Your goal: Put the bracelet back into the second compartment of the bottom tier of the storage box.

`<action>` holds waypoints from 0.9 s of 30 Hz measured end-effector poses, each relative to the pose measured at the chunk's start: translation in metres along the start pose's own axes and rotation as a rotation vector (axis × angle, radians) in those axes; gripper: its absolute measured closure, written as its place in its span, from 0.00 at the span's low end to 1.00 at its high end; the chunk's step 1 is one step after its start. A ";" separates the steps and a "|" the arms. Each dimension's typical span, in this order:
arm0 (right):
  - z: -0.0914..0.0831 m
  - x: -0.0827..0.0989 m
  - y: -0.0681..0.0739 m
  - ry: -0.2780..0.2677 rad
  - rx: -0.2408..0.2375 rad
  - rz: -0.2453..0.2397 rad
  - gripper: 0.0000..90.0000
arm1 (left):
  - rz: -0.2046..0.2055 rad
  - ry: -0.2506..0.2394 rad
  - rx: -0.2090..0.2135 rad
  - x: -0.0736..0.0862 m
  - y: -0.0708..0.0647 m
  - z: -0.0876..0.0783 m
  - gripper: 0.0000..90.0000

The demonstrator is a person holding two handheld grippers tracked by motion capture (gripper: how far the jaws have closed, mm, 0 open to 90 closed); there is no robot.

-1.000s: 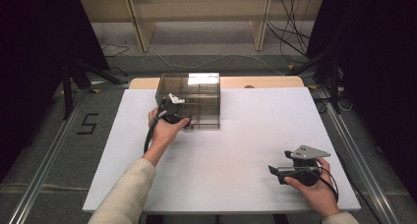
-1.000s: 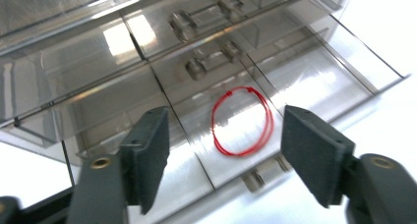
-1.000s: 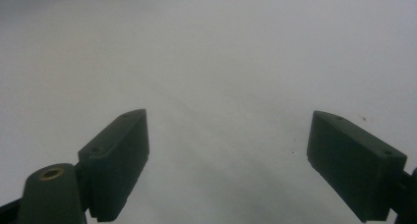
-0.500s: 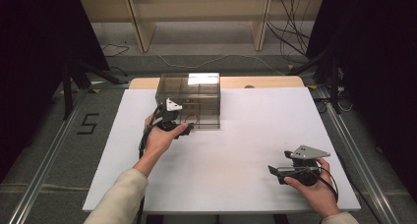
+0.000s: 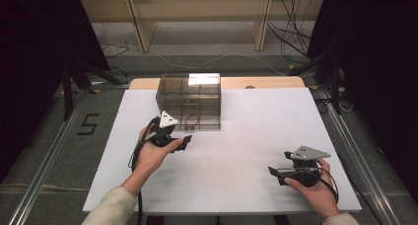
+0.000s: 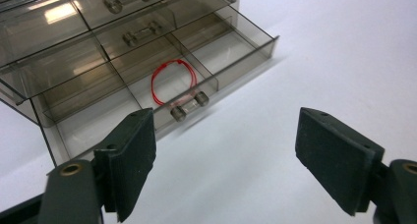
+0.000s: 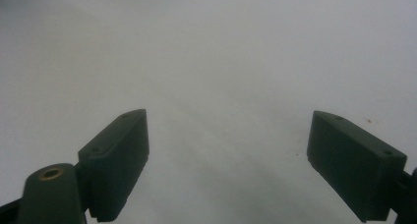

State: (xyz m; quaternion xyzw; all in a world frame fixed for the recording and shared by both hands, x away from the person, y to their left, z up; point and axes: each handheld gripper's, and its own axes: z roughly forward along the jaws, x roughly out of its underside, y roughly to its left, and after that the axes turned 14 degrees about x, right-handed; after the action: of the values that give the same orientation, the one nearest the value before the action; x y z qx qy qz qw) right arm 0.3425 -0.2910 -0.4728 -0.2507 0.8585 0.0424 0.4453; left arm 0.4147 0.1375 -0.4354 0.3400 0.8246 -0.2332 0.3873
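A dim room, dark curtains on both sides, a pale wooden frame at the back and loose cables on the grey floor. In the middle stands a table (image 5: 256, 136) with a white top and a strip of bare wood along its far edge. On the floor to the left of it a black "5" (image 5: 87, 124) is marked; no other writing is legible, and there is no brand on the tools or the box.

At the left, a hand (image 5: 153, 153) holds the left gripper (image 5: 185, 142) just in front of a smoky clear drawer box (image 5: 190, 100) that sits at the far middle of the table. The jaws stand wide apart with nothing between them, seen over bare white surface in the left gripper view (image 6: 223, 160). The box's bottom drawer (image 6: 162, 94) is pulled out a little way, and it is split into compartments. In the middle compartment lies a red band (image 6: 173, 81), a thin loop flat on the drawer floor, just behind the clear bar handle (image 6: 191, 105). The drawers above are pushed in, each with the same kind of handle.

At the right, well apart from the box, the other hand (image 5: 315, 193) holds the right gripper (image 5: 272, 171) low near the table's near edge, pointing left. Its jaws are also spread wide and empty, with plain white table under them in the right gripper view (image 7: 226, 167).
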 end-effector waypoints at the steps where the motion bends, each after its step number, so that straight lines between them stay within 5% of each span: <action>1: 0.000 0.000 0.000 -0.004 -0.001 0.001 0.19 | 0.005 -0.002 0.005 0.003 -0.002 -0.002 0.26; 16: 0.000 0.000 0.002 -0.001 -0.012 -0.003 0.19 | 0.056 -0.001 0.072 0.040 -0.024 -0.018 0.24; 27: 0.001 0.000 0.002 -0.004 -0.029 -0.004 0.19 | 0.041 0.000 0.093 0.072 -0.028 -0.033 0.24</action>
State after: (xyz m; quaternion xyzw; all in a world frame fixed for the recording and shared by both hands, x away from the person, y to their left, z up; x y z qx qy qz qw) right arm 0.3420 -0.2886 -0.4734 -0.2585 0.8566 0.0543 0.4433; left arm 0.3444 0.1680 -0.4698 0.3746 0.8058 -0.2634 0.3755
